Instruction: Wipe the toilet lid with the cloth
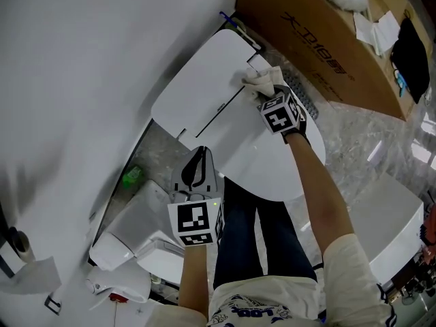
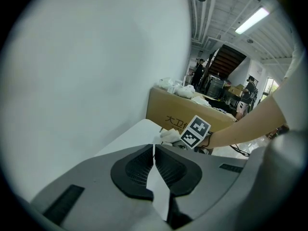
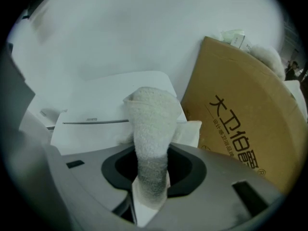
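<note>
The white toilet lid [image 1: 272,162] lies closed, with the tank top [image 1: 204,87] behind it. My right gripper [image 1: 267,92] is shut on a white terry cloth [image 1: 261,80] and presses it onto the right end of the seam between lid and tank. In the right gripper view the cloth [image 3: 151,129] rises out of the jaws in front of the tank top [image 3: 96,109]. My left gripper [image 1: 197,159] hovers by the lid's near left edge, shut with nothing in it. The left gripper view shows the cloth [image 2: 168,136] beyond its jaws.
A large cardboard box [image 1: 320,39] stands close to the right of the toilet. The white wall [image 1: 82,67] runs along the left. A small green thing [image 1: 131,177] lies on the floor beside white units [image 1: 136,234]. The person's legs [image 1: 252,237] stand before the lid.
</note>
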